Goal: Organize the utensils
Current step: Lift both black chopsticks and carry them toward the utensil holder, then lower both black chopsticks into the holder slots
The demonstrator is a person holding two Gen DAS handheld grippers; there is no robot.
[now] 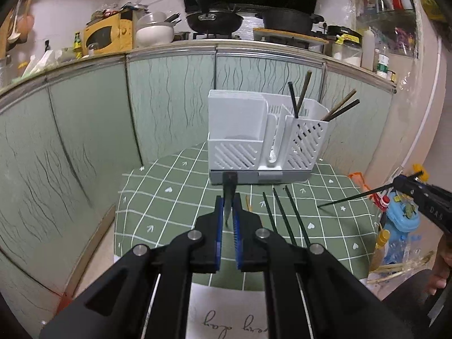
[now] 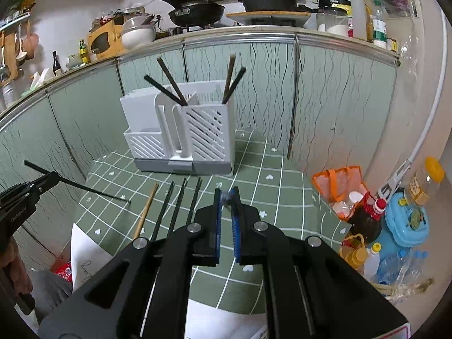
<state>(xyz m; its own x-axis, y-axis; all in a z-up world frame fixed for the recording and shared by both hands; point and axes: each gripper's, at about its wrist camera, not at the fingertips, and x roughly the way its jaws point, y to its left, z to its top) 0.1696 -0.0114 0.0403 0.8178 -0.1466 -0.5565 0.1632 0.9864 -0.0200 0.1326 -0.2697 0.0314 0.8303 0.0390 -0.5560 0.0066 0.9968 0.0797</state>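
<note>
A white slotted utensil holder (image 1: 262,138) stands at the far side of the green checked table (image 1: 175,197); several dark chopsticks stand in its right compartments (image 1: 336,110). It also shows in the right wrist view (image 2: 183,132). My left gripper (image 1: 229,200) is shut on a dark chopstick (image 1: 229,189) that points forward toward the holder. My right gripper (image 2: 226,196) is shut on another dark chopstick, seen end-on; in the left wrist view that chopstick (image 1: 353,196) slants down to the table. Three dark chopsticks (image 1: 285,214) and a wooden one (image 2: 147,209) lie on the table.
Green cabinet doors (image 1: 93,130) rise behind the table under a cluttered counter. An orange bag (image 2: 339,180), bottles (image 2: 367,214) and a blue container (image 2: 404,223) crowd the floor to the right. A white paper (image 1: 226,316) lies at the near edge.
</note>
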